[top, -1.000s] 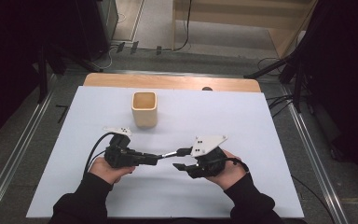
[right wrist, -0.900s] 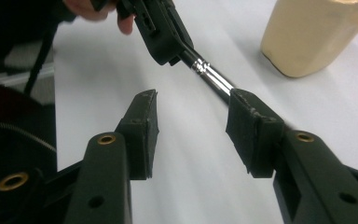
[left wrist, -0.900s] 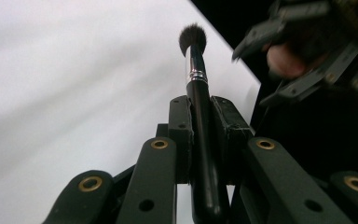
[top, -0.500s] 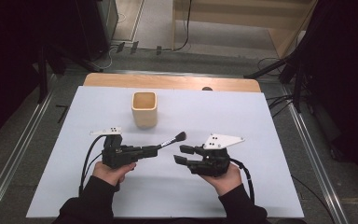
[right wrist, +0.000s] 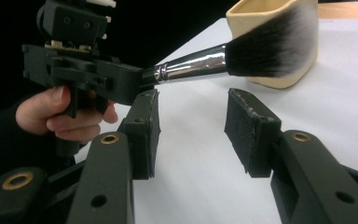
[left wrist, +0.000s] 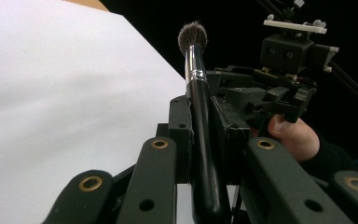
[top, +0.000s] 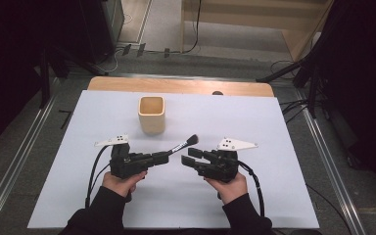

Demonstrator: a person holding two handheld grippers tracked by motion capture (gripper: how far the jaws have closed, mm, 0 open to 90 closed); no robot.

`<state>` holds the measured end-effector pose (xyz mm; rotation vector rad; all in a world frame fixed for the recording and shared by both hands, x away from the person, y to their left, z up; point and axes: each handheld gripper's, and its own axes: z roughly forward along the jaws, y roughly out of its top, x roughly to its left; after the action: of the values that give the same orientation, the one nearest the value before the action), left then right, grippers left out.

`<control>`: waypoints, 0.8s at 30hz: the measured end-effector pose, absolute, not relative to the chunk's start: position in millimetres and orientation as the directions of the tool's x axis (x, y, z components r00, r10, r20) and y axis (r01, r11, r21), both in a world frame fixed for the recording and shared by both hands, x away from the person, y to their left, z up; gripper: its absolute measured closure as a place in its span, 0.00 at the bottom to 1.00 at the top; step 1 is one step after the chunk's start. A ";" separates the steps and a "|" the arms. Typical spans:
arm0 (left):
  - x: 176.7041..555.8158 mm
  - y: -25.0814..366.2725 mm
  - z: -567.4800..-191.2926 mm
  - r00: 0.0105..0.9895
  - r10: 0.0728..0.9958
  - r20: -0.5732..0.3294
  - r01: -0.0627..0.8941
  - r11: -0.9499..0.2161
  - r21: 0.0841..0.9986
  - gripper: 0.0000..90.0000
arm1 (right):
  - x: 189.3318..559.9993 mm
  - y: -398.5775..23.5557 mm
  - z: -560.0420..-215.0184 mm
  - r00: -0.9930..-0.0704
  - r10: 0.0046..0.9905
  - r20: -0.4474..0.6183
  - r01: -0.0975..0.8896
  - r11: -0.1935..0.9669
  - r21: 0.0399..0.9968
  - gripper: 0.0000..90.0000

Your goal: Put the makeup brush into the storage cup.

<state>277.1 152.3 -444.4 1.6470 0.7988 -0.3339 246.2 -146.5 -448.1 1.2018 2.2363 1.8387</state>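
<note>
- My left gripper (top: pixel 164 156) is clamped tight on the black handle of a makeup brush (top: pixel 182 146); in the left gripper view the handle (left wrist: pixel 201 140) runs straight up between the two jaws, with the pads pressed on either side.
- The brush is held off the white table cover (top: pixel 274 127), pointing toward my right hand, its dark bristle head (top: pixel 192 140) raised slightly and tilted toward the far side.
- My right gripper (top: pixel 192 157) faces the left one across a small gap. Its jaws stand partly apart and nothing is between them; they have just opened a touch.
- In the right gripper view the brush's silver ferrule (right wrist: pixel 191 66) and bristles (right wrist: pixel 270 46) pass above and beyond my open jaws, not touching either pad (right wrist: pixel 247 130).
- A cream, square-mouthed cup (top: pixel 152 114) stands upright on the cover, farther from me than both grippers and a bit to the left of the brush tip, apart from it.
- Both hands (top: pixel 122 182) rest low near the front edge of the table, sleeves dark.
</note>
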 end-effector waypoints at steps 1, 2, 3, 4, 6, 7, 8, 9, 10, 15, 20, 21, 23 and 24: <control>276.7 151.8 -444.5 0.722 0.318 -0.614 0.659 -0.047 0.751 0.88 | 246.5 -146.6 -448.7 -0.704 0.550 0.449 0.543 0.010 0.840 0.62; 276.4 151.7 -444.5 0.723 0.323 -0.610 0.656 -0.048 0.753 0.88 | 246.7 -146.2 -449.3 -0.698 0.552 0.457 0.548 0.000 0.837 0.62; 276.4 151.5 -444.5 0.724 0.324 -0.609 0.656 -0.049 0.754 0.88 | 246.9 -146.0 -449.5 -0.697 0.553 0.458 0.548 -0.002 0.837 0.62; 276.4 151.5 -444.6 0.725 0.327 -0.606 0.653 -0.047 0.756 0.88 | 246.7 -145.6 -449.5 -0.690 0.555 0.465 0.551 -0.014 0.835 0.62; 275.9 151.6 -444.6 0.726 0.335 -0.601 0.647 -0.035 0.762 0.88 | 247.0 -144.9 -449.9 -0.682 0.550 0.482 0.559 -0.033 0.829 0.62; 275.9 151.5 -444.7 0.724 0.336 -0.603 0.648 -0.029 0.761 0.88 | 247.1 -144.4 -450.2 -0.676 0.551 0.490 0.563 -0.043 0.825 0.62; 275.4 151.5 -444.7 0.724 0.341 -0.599 0.645 -0.027 0.764 0.88 | 247.2 -143.8 -450.9 -0.672 0.550 0.497 0.565 -0.053 0.823 0.62; 275.2 151.4 -445.0 0.724 0.340 -0.600 0.644 -0.021 0.765 0.88 | 247.2 -142.9 -451.5 -0.667 0.547 0.505 0.570 -0.062 0.820 0.62; 275.1 151.3 -445.2 0.722 0.340 -0.603 0.645 -0.017 0.764 0.88 | 247.1 -141.8 -451.9 -0.660 0.549 0.513 0.576 -0.068 0.815 0.62; 272.2 149.6 -446.3 0.723 0.367 -0.585 0.631 -0.008 0.775 0.88 | 246.8 -138.7 -453.2 -0.621 0.550 0.559 0.594 -0.136 0.793 0.62; 269.9 146.2 -448.2 0.722 0.380 -0.578 0.624 0.003 0.782 0.88 | 244.1 -135.9 -450.5 -0.529 0.556 0.641 0.636 -0.239 0.733 0.62; 269.6 145.4 -448.9 0.721 0.381 -0.579 0.624 0.006 0.781 0.88 | 243.4 -134.8 -449.9 -0.513 0.562 0.648 0.642 -0.250 0.725 0.62; 268.8 144.4 -449.5 0.718 0.388 -0.578 0.623 0.013 0.782 0.88 | 241.6 -131.9 -449.4 -0.480 0.569 0.668 0.648 -0.284 0.707 0.63; 268.5 144.1 -449.7 0.719 0.389 -0.576 0.620 0.016 0.784 0.88 | 240.7 -129.8 -449.1 -0.464 0.577 0.672 0.648 -0.296 0.702 0.63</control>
<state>268.5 144.1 -449.7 1.6023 0.8368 -0.2172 240.7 -129.8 -449.1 1.6539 1.8958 1.9749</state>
